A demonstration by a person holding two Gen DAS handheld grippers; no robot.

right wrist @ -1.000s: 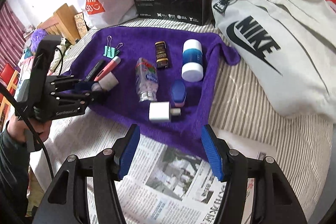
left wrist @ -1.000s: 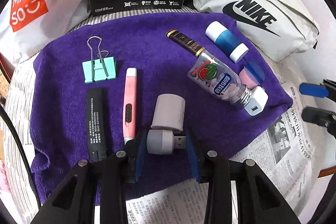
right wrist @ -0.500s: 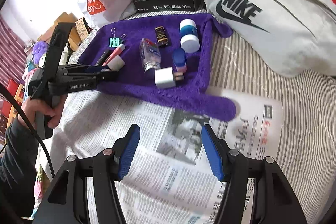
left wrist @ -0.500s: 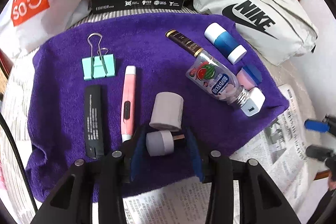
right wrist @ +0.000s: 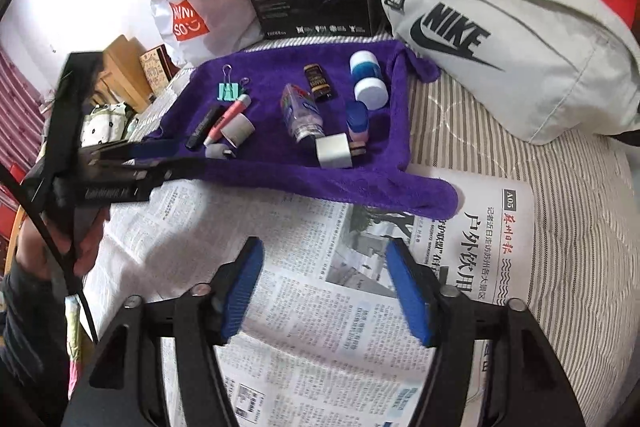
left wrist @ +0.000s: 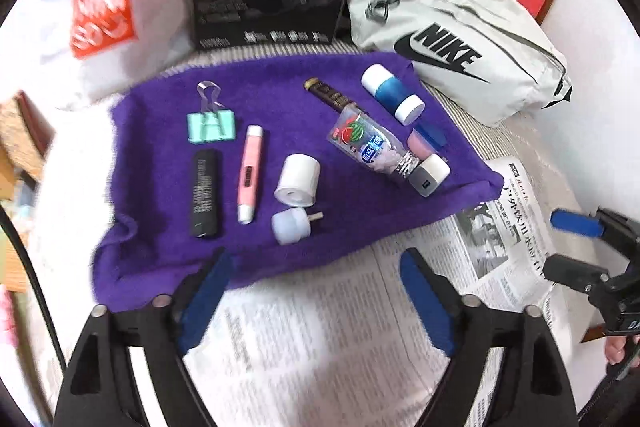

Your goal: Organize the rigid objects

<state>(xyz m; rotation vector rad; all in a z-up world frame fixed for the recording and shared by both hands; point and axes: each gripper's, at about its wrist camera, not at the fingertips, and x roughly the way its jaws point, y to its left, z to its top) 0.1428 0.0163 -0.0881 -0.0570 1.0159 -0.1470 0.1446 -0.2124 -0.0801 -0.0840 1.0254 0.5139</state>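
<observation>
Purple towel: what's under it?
The purple towel lies partly on striped bedding, and its near edge overlaps the newspaper. Whatever sits under its middle is covered, so that can't be told.

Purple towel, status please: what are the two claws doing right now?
Left gripper just opened, empty. Small USB plug lies free on purple towel. Right gripper open, over newspaper. Nothing blocking.
</observation>
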